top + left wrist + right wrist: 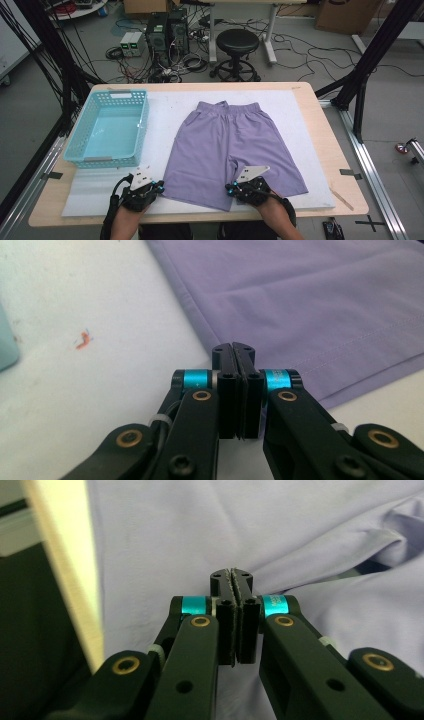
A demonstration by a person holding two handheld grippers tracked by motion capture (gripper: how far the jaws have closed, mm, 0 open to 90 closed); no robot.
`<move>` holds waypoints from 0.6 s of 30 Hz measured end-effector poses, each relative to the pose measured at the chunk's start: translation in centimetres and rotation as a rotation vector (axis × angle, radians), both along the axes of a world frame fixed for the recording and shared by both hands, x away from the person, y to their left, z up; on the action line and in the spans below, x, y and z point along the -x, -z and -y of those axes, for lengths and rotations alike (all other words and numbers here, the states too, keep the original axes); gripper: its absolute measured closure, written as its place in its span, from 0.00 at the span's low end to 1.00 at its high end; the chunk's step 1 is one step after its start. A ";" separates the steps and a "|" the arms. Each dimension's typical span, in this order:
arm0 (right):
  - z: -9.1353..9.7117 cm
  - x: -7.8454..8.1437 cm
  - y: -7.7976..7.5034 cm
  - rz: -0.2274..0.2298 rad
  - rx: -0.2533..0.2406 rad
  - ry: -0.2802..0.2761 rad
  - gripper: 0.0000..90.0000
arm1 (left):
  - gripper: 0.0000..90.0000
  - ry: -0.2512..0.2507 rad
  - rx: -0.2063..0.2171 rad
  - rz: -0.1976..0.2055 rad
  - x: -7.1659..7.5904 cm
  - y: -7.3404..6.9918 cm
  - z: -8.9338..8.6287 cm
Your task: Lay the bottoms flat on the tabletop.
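Purple shorts [225, 140] lie flat on a white mat [165, 115], waistband at the far side. My left gripper [159, 186] rests at the near corner of the shorts' left leg. In the left gripper view its jaws [233, 351] are pressed together at the side edge of the shorts [310, 300], with no cloth visible between them. My right gripper [231, 188] lies over the near hem between the legs. In the right gripper view it [231, 577] is shut, and creases in the shorts [200, 525] run out from its tips.
A light blue plastic basket [107, 161] stands on the mat's left side, beyond my left gripper. The wooden table [327, 145] frames the mat, with its near edge just behind both hands. A stool, cables and computer boxes stand on the floor beyond.
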State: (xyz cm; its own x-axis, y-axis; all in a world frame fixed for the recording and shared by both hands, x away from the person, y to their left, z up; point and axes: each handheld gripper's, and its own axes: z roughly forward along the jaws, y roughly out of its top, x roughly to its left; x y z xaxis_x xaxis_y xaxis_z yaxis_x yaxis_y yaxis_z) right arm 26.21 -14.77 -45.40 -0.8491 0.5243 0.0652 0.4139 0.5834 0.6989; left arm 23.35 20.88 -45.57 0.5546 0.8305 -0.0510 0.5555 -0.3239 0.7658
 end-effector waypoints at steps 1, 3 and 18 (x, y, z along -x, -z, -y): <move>0.0 0.0 0.0 0.000 0.000 0.000 1.00 | 0.98 0.000 0.000 0.000 0.0 0.0 0.0; 0.4 0.1 0.1 -0.038 -0.048 -0.040 1.00 | 0.98 -0.007 0.022 -0.027 0.1 -0.1 -0.6; 9.7 -0.9 -2.0 0.069 -0.097 0.306 0.69 | 0.65 -0.078 0.233 0.024 -0.3 -0.8 -2.6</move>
State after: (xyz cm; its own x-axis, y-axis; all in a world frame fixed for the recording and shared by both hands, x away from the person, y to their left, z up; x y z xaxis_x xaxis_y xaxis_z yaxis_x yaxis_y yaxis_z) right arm 27.09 -24.49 -43.37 -0.6569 0.7501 0.0755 0.5097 0.3681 0.7776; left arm 23.60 23.44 -44.76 0.4930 0.8380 -0.2341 0.5528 -0.0939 0.8280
